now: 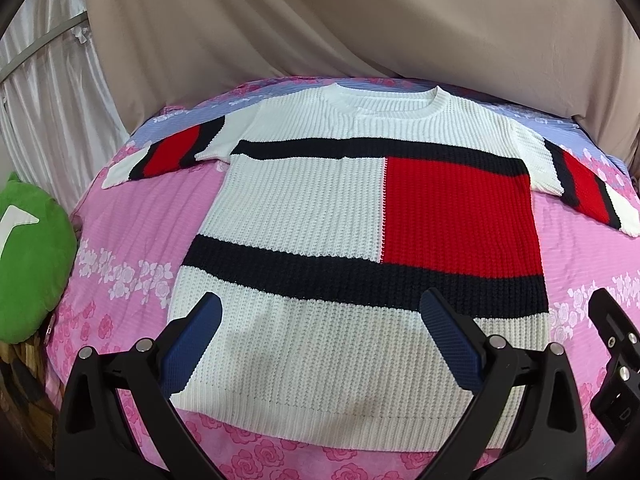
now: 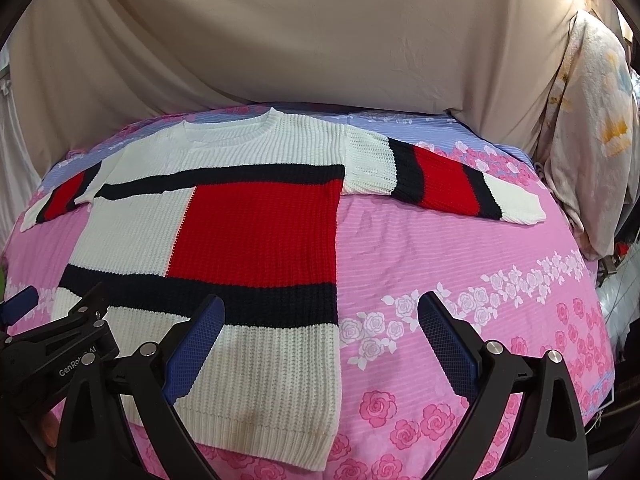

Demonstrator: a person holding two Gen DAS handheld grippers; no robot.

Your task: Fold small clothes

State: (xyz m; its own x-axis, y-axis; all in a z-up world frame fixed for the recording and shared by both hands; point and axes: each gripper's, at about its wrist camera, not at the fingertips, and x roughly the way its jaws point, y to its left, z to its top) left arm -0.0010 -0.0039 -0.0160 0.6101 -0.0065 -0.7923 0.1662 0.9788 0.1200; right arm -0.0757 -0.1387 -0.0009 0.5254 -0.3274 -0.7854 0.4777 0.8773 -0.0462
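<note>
A white knit sweater [image 1: 312, 208] with navy stripes and a red block lies flat and face up on the pink bed, both sleeves spread out to the sides. It also shows in the right wrist view [image 2: 224, 216]. My left gripper [image 1: 320, 312] is open and empty, hovering over the sweater's lower hem. My right gripper [image 2: 320, 316] is open and empty, above the sweater's lower right edge and the bare sheet. The right gripper also shows at the right edge of the left wrist view [image 1: 616, 344].
The pink floral bedsheet [image 2: 460, 264] covers the bed. A beige cloth [image 1: 360, 20] hangs behind it. A green cushion [image 1: 32, 256] lies at the bed's left edge. Hanging pale fabric [image 2: 592, 128] is at the right.
</note>
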